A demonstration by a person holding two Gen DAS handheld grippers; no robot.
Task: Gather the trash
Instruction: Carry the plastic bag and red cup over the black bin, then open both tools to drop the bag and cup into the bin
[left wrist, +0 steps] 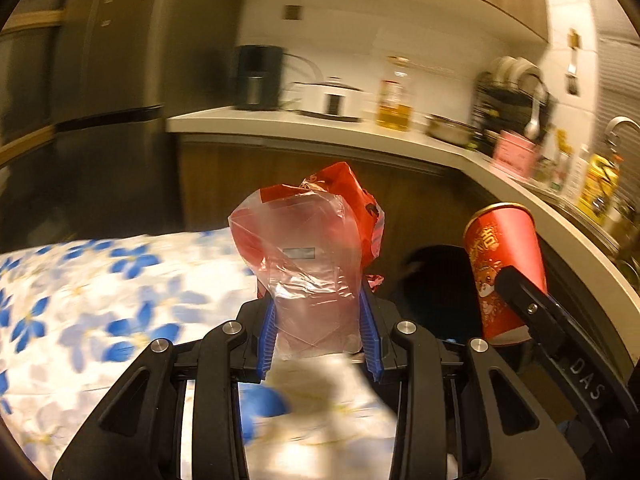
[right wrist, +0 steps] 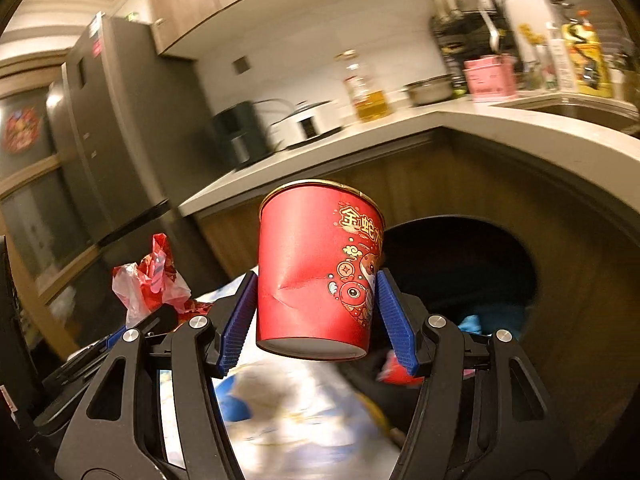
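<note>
While the dented red cup (right wrist: 316, 268) is pinched by the right gripper (right wrist: 316, 312) and the crumpled plastic bag (left wrist: 308, 264) by the left gripper (left wrist: 318, 332) just short of the dark bin (right wrist: 460, 264), either could easily be dropped outside it.

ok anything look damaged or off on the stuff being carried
The red paper cup held in the right gripper has a dented, creased wall low on its side between the blue pads. The left gripper holds crumpled plastic wrappers. No spill is visible.

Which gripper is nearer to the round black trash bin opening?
Right. The right gripper, shut on the red paper cup, is beside the bin opening; the left gripper, holding crumpled plastic bags, is farther left.
</note>
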